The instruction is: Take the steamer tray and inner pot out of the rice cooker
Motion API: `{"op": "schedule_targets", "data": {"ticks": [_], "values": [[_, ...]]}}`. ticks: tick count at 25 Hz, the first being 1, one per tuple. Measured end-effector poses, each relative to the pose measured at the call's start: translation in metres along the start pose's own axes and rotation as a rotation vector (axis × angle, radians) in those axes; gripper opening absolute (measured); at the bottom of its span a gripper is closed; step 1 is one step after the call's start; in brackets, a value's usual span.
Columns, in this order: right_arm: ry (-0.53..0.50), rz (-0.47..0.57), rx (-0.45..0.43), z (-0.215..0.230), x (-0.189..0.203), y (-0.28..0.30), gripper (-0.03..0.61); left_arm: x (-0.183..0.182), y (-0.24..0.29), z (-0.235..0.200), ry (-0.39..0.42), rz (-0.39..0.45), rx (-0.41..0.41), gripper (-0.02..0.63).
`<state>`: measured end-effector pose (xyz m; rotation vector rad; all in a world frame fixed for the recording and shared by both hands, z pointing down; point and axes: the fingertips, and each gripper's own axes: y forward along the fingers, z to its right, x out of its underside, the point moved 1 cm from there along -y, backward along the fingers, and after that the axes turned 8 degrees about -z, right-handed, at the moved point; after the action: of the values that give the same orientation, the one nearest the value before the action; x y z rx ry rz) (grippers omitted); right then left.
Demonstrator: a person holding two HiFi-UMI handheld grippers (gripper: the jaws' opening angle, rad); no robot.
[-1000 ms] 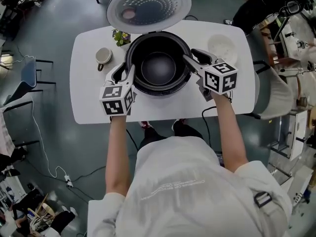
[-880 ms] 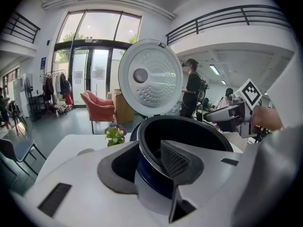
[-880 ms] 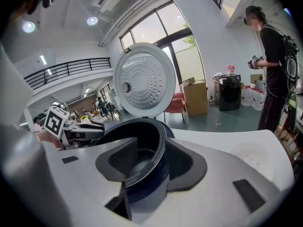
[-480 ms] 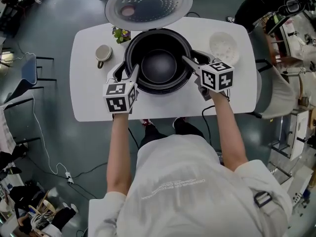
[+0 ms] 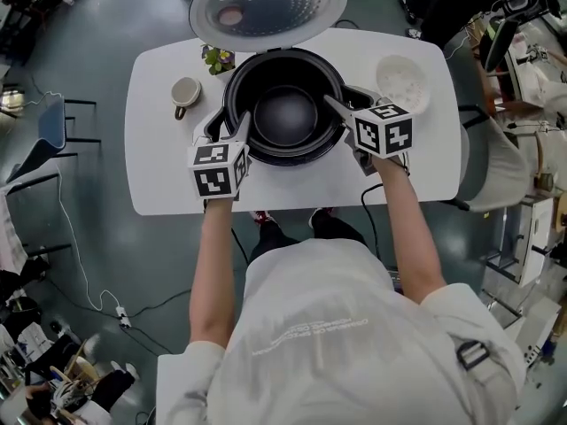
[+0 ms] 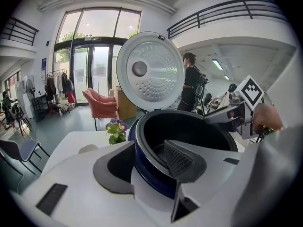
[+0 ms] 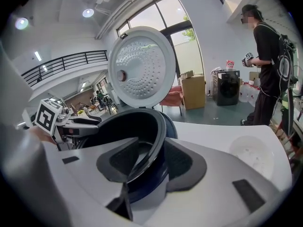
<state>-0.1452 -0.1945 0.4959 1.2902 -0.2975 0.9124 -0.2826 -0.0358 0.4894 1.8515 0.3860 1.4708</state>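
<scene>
Currently I have left gripper (image 5: 229, 129) and right gripper (image 5: 344, 101) clenched on opposite inner pot (image 5: 283, 118) edges; bare table (image 5: 159, 171) flanks both; grippers farther forward than before

Grey floor (image 5: 106, 282), tall windows (image 6: 90, 65)

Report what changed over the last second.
Very little. The left tool and right tool each edged slightly inward over the inner pot. Each has the pot's rim clamped between its jaws, one jaw inside and one outside. The pot shows no clear lift. The open lid, cup, potted flowers, steamer tray and table stayed put.
</scene>
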Motion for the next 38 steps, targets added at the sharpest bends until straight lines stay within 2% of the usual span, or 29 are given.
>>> {"op": "schedule_targets", "data": {"ticks": [3,6,11,16,19,23,31,38], "values": [[0.018,-0.004,0.016,0.002,-0.001,0.001,0.138,-0.001,0.001,0.002,-0.004,-0.005,0.009,0.207],[0.021,-0.011,0.036,0.003,-0.001,0.001,0.133,0.000,0.002,0.008,-0.017,-0.006,0.029,0.210],[0.029,-0.026,0.055,0.003,0.001,0.001,0.121,-0.001,0.002,0.006,-0.046,0.001,0.018,0.207],[0.060,-0.032,0.091,0.005,-0.002,0.002,0.106,0.002,0.000,0.000,-0.110,0.012,-0.014,0.135],[0.069,-0.009,0.097,0.003,-0.007,-0.003,0.091,0.005,-0.004,-0.003,-0.172,0.035,0.008,0.116],[0.063,0.016,0.100,-0.001,-0.016,-0.012,0.081,0.004,-0.009,-0.005,-0.204,0.058,0.022,0.106],[0.079,0.075,0.104,-0.008,-0.029,-0.035,0.083,-0.021,-0.031,-0.003,-0.234,0.147,0.080,0.092],[0.092,0.138,0.134,-0.019,-0.043,-0.054,0.086,-0.046,-0.050,-0.005,-0.187,0.212,0.132,0.091]]}}
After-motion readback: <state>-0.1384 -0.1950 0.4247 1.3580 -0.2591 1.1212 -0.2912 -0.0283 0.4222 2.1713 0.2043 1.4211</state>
